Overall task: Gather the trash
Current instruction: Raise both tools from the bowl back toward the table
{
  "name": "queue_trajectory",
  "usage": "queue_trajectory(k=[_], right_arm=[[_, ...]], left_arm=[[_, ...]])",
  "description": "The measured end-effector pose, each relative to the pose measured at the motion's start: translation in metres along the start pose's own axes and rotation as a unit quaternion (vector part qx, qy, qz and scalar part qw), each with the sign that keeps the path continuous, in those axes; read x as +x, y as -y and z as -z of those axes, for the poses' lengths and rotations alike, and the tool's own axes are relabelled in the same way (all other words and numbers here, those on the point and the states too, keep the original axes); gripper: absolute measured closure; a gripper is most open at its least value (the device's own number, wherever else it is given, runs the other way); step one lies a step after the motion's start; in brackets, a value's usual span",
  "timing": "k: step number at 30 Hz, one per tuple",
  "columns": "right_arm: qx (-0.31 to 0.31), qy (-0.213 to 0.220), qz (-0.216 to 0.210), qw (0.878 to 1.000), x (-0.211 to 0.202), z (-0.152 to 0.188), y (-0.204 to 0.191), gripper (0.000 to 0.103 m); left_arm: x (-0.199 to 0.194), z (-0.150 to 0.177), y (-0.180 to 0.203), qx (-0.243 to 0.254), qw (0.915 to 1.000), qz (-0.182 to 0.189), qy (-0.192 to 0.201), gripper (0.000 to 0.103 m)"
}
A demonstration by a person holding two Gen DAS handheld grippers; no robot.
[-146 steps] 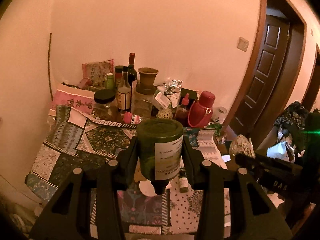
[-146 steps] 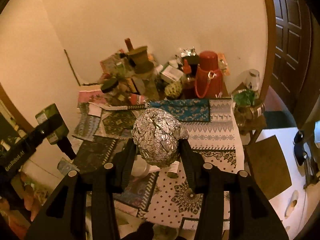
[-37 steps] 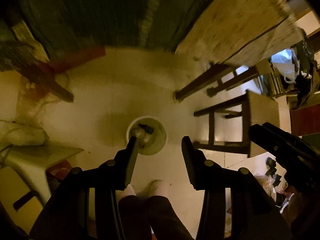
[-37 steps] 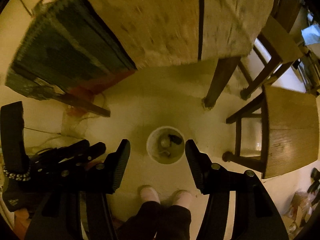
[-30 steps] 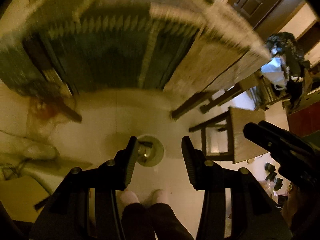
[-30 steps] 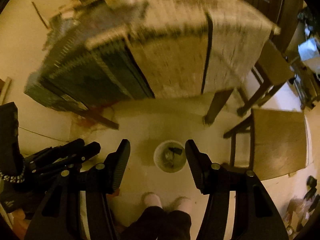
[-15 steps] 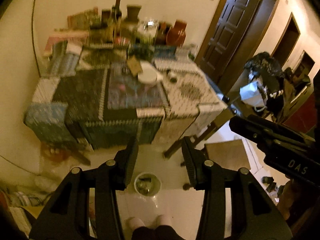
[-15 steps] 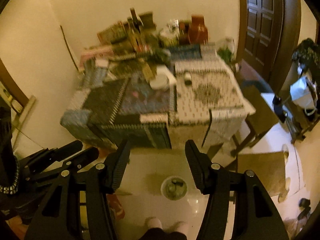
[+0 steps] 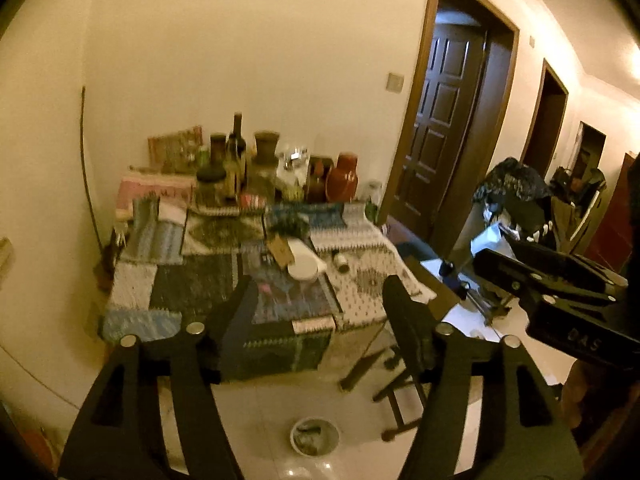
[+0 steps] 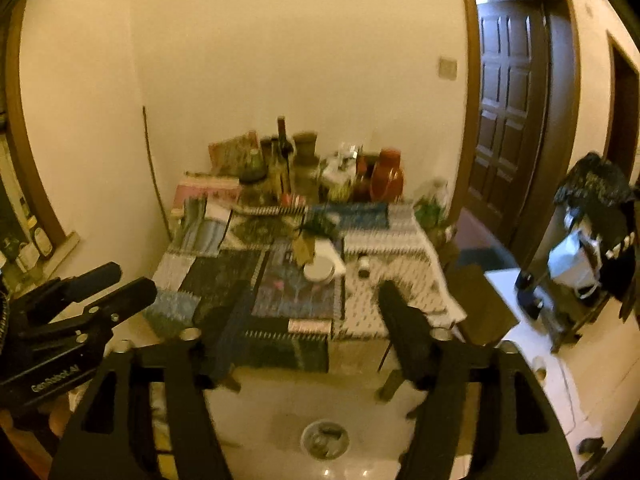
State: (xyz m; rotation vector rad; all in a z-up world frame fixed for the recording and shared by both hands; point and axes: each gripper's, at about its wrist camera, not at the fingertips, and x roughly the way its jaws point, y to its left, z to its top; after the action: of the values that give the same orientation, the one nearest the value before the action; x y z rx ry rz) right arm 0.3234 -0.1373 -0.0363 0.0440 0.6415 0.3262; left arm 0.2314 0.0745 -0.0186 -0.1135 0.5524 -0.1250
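Observation:
A small round bin [image 9: 315, 436] [image 10: 325, 438] with trash in it stands on the pale floor in front of the table. My left gripper [image 9: 318, 296] is held high over the floor, its jaws opening with nothing between them. My right gripper [image 10: 314, 304] is raised the same way, its jaws also opening and empty. On the patchwork tablecloth [image 9: 192, 284] [image 10: 208, 276] lie a white round lid or dish [image 9: 304, 266] [image 10: 320, 270], a brown card [image 9: 280, 250] and a small bottle [image 9: 341, 260] [image 10: 363, 267].
Bottles, jars and a red jug [image 9: 342, 182] [image 10: 386, 180] crowd the table's far edge by the wall. A wooden stool [image 9: 440, 292] stands right of the table. A dark door [image 9: 444, 128] and a cluttered rack [image 10: 588, 248] are on the right.
Both grippers rose from low over the bin to above table height and tilted up, so the table top came into view. Both pairs of jaws spread wider.

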Motion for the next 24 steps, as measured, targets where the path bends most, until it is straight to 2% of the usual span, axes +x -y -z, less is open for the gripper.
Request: queue_trajectory(k=[3, 5, 10, 16, 24], right_arm=[[0.002, 0.030, 0.013, 0.999, -0.007, -0.006, 0.000, 0.016], [0.001, 0.041, 0.020, 0.999, -0.006, -0.009, 0.000, 0.014], [0.002, 0.051, 0.024, 0.998, 0.013, -0.021, 0.014, 0.013], [0.005, 0.038, 0.008, 0.999, 0.055, -0.037, 0.050, 0.013], [-0.004, 0.024, -0.015, 1.000, 0.110, -0.082, 0.110, 0.013]], left_arm=[[0.000, -0.008, 0.000, 0.006, 0.9999, -0.003, 0.013, 0.034], [0.004, -0.014, -0.001, 0.006, 0.9998, -0.004, 0.016, 0.032], [0.031, -0.028, 0.005, 0.012, 0.9997, -0.012, 0.020, 0.022], [0.084, -0.050, 0.015, 0.002, 0.9992, -0.035, 0.020, 0.021], [0.160, -0.092, 0.030, -0.043, 0.9969, -0.063, 0.017, 0.021]])
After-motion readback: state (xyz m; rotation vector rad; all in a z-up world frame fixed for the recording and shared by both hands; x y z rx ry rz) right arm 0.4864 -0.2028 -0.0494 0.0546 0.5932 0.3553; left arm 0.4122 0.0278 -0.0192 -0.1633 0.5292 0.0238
